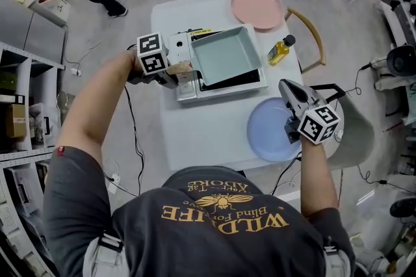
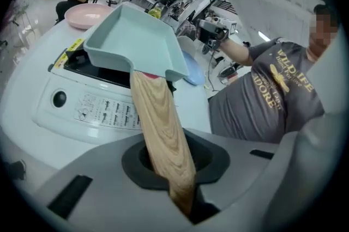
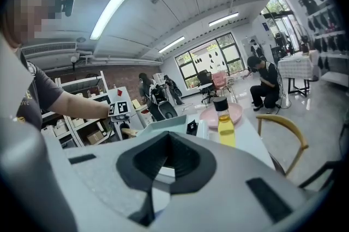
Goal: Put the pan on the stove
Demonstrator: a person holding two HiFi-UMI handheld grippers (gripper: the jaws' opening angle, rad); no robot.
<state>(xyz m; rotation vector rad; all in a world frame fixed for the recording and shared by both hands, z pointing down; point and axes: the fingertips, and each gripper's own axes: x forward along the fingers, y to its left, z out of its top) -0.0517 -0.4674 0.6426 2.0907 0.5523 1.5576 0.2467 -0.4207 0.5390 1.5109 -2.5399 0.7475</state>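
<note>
A square pale-teal pan with a wooden handle lies over the black glass top of the white stove on the table. My left gripper is shut on that handle. In the left gripper view the handle runs from between the jaws up to the pan, above the stove's control panel. I cannot tell whether the pan's base touches the glass. My right gripper hovers over a blue plate, shut with nothing in it. From its own view, the right gripper faces the pan.
An oil bottle stands right of the stove, and a pink plate lies at the table's far edge. A wooden chair is at the table's right side. Shelving stands at the left, and people sit farther back.
</note>
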